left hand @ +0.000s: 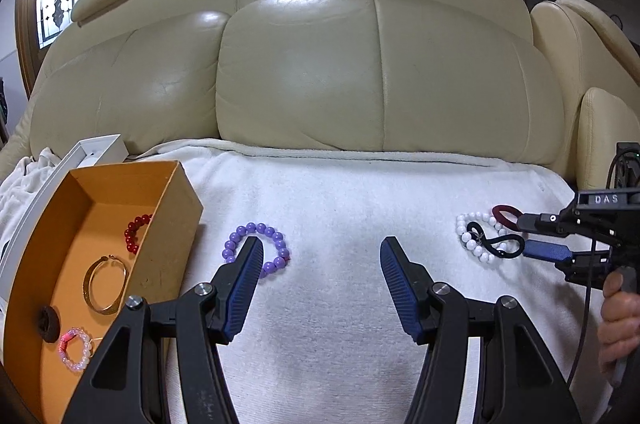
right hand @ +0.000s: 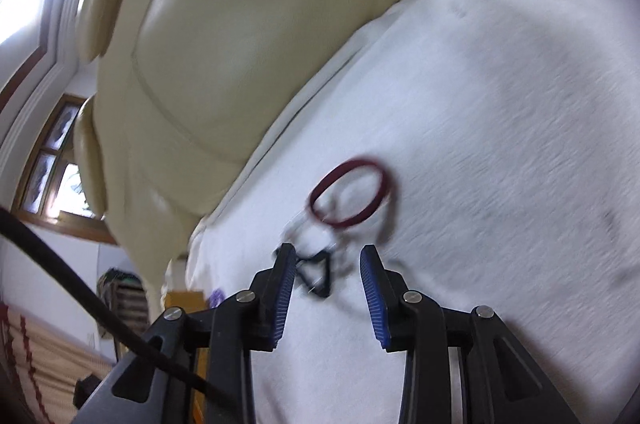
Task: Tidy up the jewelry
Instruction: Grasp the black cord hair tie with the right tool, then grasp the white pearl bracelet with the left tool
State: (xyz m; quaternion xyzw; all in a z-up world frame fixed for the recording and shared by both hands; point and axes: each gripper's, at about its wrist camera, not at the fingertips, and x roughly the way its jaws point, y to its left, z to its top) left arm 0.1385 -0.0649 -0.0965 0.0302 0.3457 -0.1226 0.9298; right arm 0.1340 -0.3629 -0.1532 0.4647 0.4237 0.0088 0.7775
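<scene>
Left tongs (left hand: 320,256) hang released over the towel (left hand: 360,192), one finger overlapping the purple bracelet (left hand: 258,248). Right tongs (right hand: 328,260) are parted, nothing clamped, tips at the black hair tie (left hand: 496,244) by white beads (left hand: 472,240) and maroon ring (right hand: 352,196)

We see a cream leather sofa (left hand: 300,64) whose seat is covered by a white towel (left hand: 340,304). On the towel's left side sits an open orange box (left hand: 168,244), with a white box lid (left hand: 80,156) just behind it. Just beside the box lies a purple bead bracelet (left hand: 276,244). Well apart, toward the right, a white bead bracelet (left hand: 466,238), a black hair tie (left hand: 496,248) and a dark red ring-shaped band (right hand: 352,196) lie clustered together.
</scene>
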